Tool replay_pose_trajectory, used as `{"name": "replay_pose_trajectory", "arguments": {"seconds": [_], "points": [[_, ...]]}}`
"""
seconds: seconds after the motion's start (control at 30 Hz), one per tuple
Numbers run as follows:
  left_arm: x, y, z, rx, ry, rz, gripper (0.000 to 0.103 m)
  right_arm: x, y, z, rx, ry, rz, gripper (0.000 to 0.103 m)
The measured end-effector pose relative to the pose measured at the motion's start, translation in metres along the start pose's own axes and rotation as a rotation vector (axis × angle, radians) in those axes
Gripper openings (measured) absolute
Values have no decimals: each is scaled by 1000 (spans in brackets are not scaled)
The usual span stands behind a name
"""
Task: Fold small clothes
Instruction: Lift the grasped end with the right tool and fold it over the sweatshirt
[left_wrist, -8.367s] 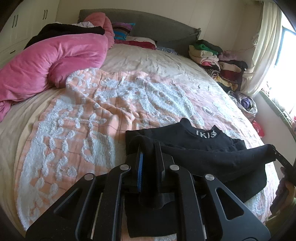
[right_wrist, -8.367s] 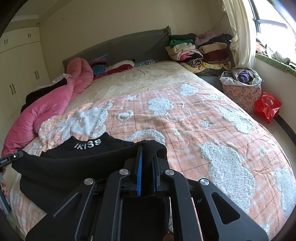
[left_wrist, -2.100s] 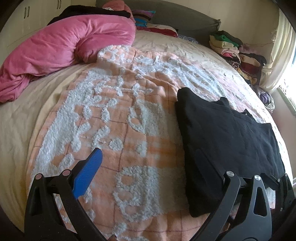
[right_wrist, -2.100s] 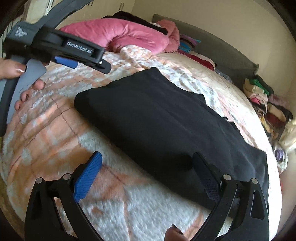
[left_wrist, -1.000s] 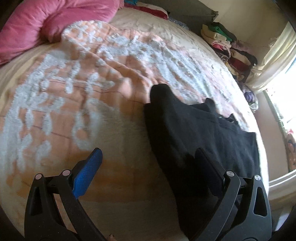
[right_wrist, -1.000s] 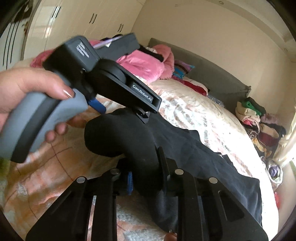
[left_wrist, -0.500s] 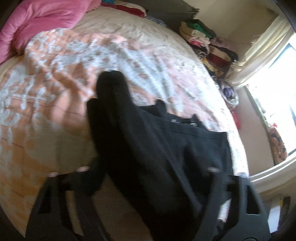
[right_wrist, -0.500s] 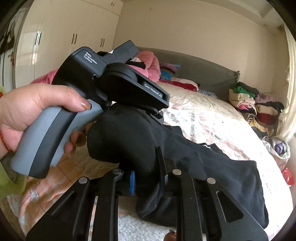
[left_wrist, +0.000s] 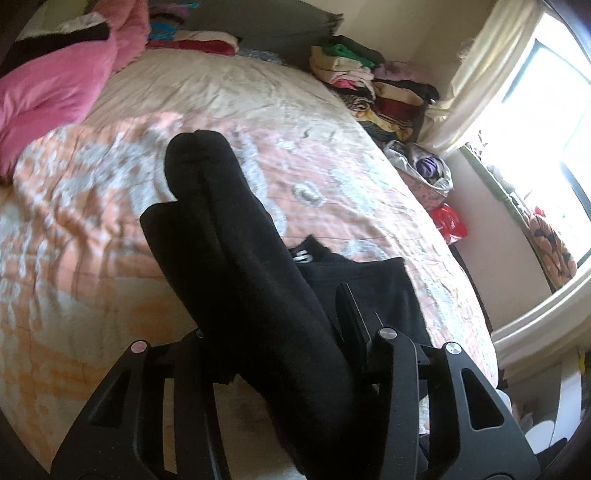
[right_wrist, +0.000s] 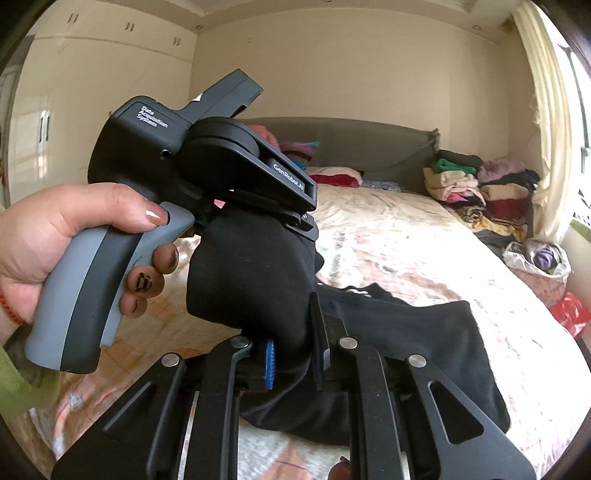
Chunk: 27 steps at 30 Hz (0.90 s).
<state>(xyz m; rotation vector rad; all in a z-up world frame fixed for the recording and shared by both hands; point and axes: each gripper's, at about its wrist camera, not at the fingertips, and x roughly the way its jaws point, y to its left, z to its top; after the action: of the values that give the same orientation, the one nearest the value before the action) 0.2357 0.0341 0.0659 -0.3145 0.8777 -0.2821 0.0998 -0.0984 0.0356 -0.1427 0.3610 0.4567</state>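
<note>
A black garment lies on the peach-and-white blanket, its near edge bunched and lifted off the bed. My left gripper has this thick fold between its fingers, and its jaws are closing on the cloth. In the right wrist view the left gripper sits on top of the same bunch, held by a hand. My right gripper pinches the black garment just below, its jaws still closing tighter. The rest of the garment trails flat to the right.
A pink duvet is heaped at the far left of the bed. Stacks of folded clothes stand at the far right by the curtain. A bag of clothes and a red bag sit on the floor beside the bed.
My left gripper went from wide open beside the garment to closed around its fold. Both grippers rose with the near edge, which now hangs above the blanket. The right grip stayed on.
</note>
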Motion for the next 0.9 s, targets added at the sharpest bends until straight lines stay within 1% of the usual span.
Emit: {"name": "replay_pose_trajectory", "arguments": {"seconds": [0.23,0.5,0.77,0.9], "points": [[15,-32,6,44,18,-10,36,-11,-29,-2,90,4,-31,12],[34,-63,10,87,41,-17,36,-20,-51,-8,149,12,-76,11],[61,-90,8,117,87,-21,36,-22,-74,-18,226,54,-113,10],[81,-103,4,133,123,-14,36,-19,-85,-26,266,85,-126,10]]}}
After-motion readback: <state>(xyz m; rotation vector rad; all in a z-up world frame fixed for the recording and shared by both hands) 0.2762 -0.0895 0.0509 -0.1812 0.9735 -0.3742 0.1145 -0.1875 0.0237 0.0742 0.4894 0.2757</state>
